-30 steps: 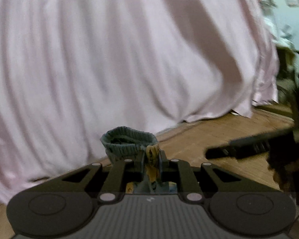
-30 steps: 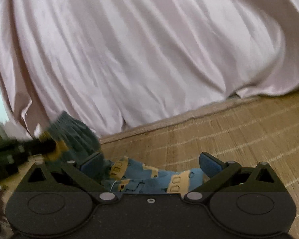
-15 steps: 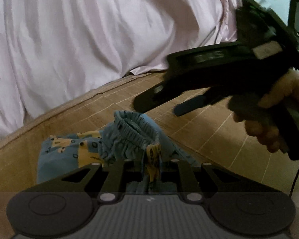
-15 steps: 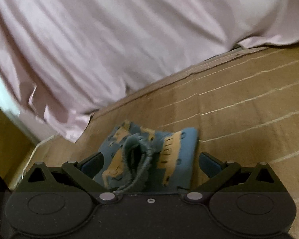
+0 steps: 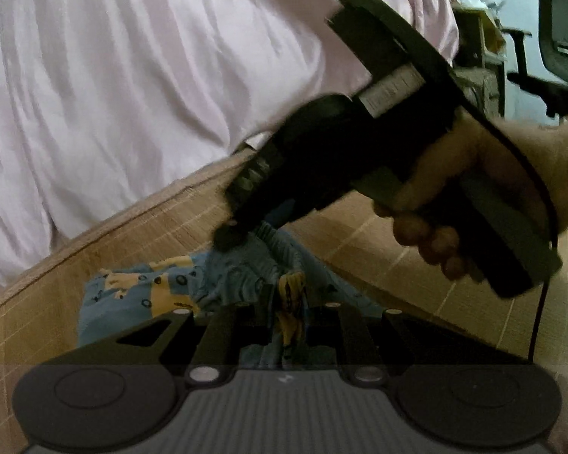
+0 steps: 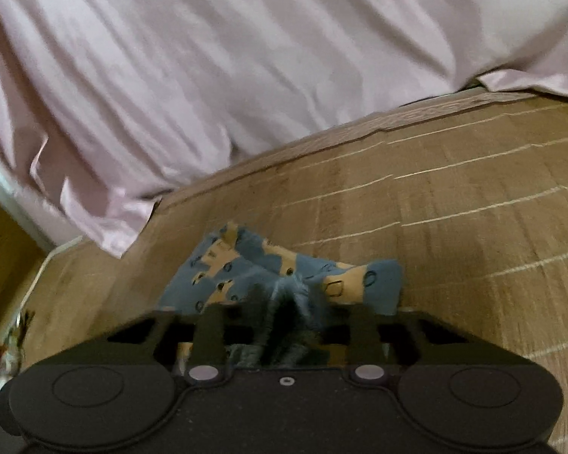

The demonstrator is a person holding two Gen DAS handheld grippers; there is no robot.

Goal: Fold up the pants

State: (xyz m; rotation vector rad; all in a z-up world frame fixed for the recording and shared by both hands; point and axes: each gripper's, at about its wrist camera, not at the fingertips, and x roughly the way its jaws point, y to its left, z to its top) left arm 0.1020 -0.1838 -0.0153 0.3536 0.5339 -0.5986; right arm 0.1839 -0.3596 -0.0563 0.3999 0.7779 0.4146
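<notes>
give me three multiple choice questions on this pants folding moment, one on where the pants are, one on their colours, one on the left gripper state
1. Where do the pants lie?
A. on the woven mat
B. on the pink sheet
C. on a chair

2. What colours are the pants?
A. red and white
B. blue with yellow patches
C. plain black

3. What state is the left gripper in?
A. wide open, holding nothing
B. shut on the pants
C. out of view

Answers:
1 A, the fabric rests on the woven mat, in front of the pink sheet.
2 B, both views show a blue print with yellow patches.
3 B, its fingers pinch a fold of the fabric.
</notes>
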